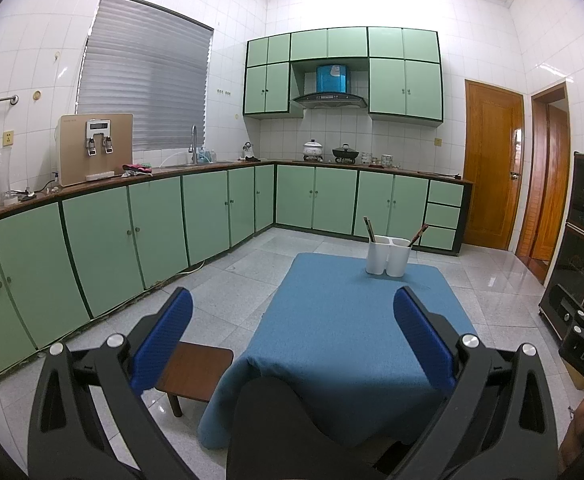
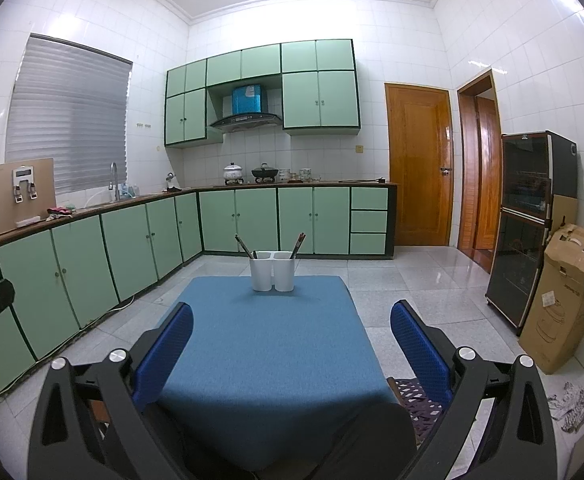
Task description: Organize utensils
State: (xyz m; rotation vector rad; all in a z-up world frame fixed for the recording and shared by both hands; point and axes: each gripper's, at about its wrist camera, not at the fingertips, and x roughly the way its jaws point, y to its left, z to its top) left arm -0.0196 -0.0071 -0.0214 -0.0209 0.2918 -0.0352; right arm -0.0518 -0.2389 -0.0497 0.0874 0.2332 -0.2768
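On table: holder (image 2: 272, 271) upright | chopsticks (image 2: 298, 245) lean outward

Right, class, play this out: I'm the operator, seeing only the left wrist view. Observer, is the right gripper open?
Observer: The right gripper is open and empty, over the blue-covered table.
Operator: What stands right of the dark cabinet?
Observer: A torn cardboard box stands beside it.
Operator: Anything lying near that?
Observer: A crumpled patterned rag lies in front of the box.
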